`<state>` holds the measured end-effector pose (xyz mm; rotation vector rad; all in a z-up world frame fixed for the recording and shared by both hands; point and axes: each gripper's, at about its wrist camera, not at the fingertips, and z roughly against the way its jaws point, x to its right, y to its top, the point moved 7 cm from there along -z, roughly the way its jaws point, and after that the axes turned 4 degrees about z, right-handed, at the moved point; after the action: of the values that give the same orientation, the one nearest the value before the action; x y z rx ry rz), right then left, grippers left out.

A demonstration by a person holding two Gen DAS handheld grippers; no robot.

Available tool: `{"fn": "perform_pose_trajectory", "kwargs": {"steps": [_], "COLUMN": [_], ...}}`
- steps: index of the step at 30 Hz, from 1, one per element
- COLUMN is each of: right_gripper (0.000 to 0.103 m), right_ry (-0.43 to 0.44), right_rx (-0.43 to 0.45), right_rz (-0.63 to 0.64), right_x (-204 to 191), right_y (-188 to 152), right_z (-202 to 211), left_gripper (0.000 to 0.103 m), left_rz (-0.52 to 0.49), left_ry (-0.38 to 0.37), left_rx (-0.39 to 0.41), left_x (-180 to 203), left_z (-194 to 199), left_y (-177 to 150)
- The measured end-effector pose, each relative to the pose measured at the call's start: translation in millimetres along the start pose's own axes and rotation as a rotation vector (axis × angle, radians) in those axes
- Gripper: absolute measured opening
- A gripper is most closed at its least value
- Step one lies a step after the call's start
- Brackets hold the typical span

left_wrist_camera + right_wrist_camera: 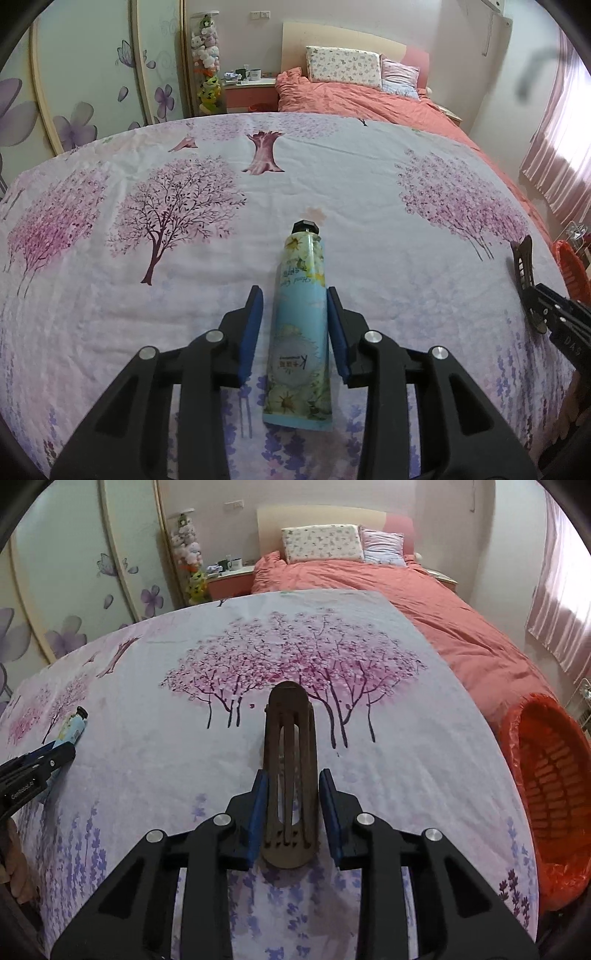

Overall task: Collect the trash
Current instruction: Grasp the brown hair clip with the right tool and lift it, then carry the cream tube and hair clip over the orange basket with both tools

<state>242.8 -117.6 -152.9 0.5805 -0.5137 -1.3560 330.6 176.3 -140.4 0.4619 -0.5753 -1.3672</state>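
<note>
A blue hand cream tube (299, 325) with a flower print and a black cap lies flat on the tree-print cloth (369, 221). My left gripper (294, 291) straddles its middle, open: cloth shows between the left pad and the tube, while the right pad rests against its side. In the right wrist view, a brown hair clip (290, 760) is clamped between the blue pads of my right gripper (293, 773), its far end pointing away from me. The same clip (522, 266) sticks up at the left wrist view's right edge. The tube (74, 725) and left gripper (55, 753) appear far left.
An orange basket (546, 775) lined with a red bag stands off the cloth's right edge. Behind the cloth lies a bed (406, 602) with a salmon duvet and pillows. Flower-painted wardrobe doors (92, 92) line the left; pink curtains (561, 627) hang right.
</note>
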Motion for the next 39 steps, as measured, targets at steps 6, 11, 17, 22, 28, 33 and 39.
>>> {"fn": "perform_pose_trajectory", "kwargs": {"steps": [6,11,17,22,28,33,39], "right_gripper": [0.036,0.041,0.042,0.043,0.043,0.044,0.033], "right_ry": [-0.027,0.005,-0.004,0.006,-0.001,-0.044,-0.033], "right_rx": [-0.001,-0.004,-0.004,-0.001,-0.002,-0.015,-0.008], "right_rz": [0.004,-0.046,-0.074,-0.085,-0.083,-0.047,-0.064], "right_x": [-0.3,8.9,9.8,12.1,12.0,6.7,12.2], "right_y": [0.7,1.8,11.6,14.7,15.3,17.5,16.8], "right_z": [-1.5,-3.9,-12.9,-16.4,-17.1,-20.1,-18.9], "left_gripper": [0.035,0.040,0.041,0.039,0.038,0.039,0.027], "left_rz": [0.028,-0.002,-0.023,-0.003,-0.001,-0.015,-0.012], "left_ry": [-0.027,-0.009,0.029,0.033,0.017,0.027,0.017], "left_rx": [0.003,0.001,-0.007,0.000,0.002,0.000,0.005], "left_x": [-4.4,-1.6,4.3,5.7,7.8,11.1,12.5], "left_z": [0.9,0.7,-7.3,-12.8,-13.6,-14.7,-13.6], "left_y": [0.2,0.5,8.8,15.6,16.4,16.8,16.6]}}
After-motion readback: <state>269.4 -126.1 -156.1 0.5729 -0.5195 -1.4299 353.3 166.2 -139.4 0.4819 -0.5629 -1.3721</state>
